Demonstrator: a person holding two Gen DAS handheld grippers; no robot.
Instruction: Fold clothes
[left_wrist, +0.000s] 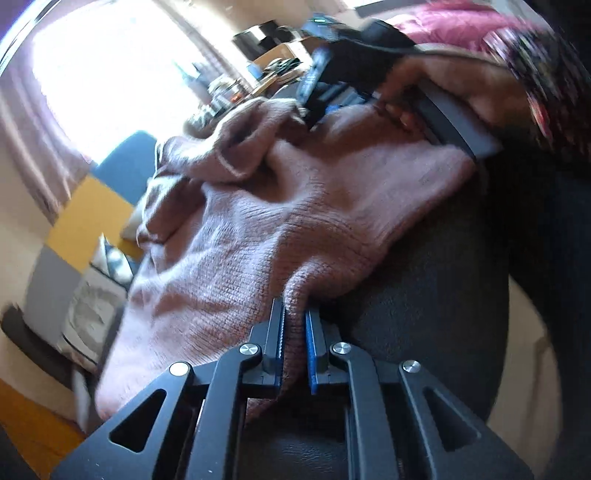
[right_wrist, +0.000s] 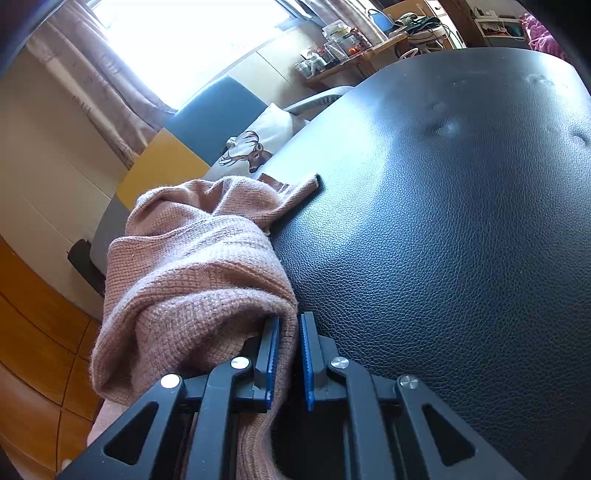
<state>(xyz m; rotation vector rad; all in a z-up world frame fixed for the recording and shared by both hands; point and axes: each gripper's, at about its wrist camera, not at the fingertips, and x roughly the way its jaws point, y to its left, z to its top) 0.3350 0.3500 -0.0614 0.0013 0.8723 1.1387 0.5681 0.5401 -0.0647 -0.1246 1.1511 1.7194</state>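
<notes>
A dusty-pink knit sweater (left_wrist: 258, 221) lies bunched over a black leather seat (left_wrist: 424, 295). My left gripper (left_wrist: 294, 317) is shut on a fold of its edge, knit pinched between the blue pads. In the same view my right gripper (left_wrist: 317, 107) sits at the sweater's far end, held by a gloved hand (left_wrist: 443, 85); its tips are buried in the knit. In the right wrist view the sweater (right_wrist: 195, 266) hangs in thick folds off the left side of the seat (right_wrist: 443, 221). My right gripper (right_wrist: 290, 325) is shut on a strip of the knit.
A white deer-print cushion (right_wrist: 255, 144) rests on a blue, yellow and grey sofa (right_wrist: 218, 114) beyond the seat. A cluttered wooden desk (right_wrist: 351, 59) stands near the bright curtained window. Wooden floor (right_wrist: 33, 332) lies lower left.
</notes>
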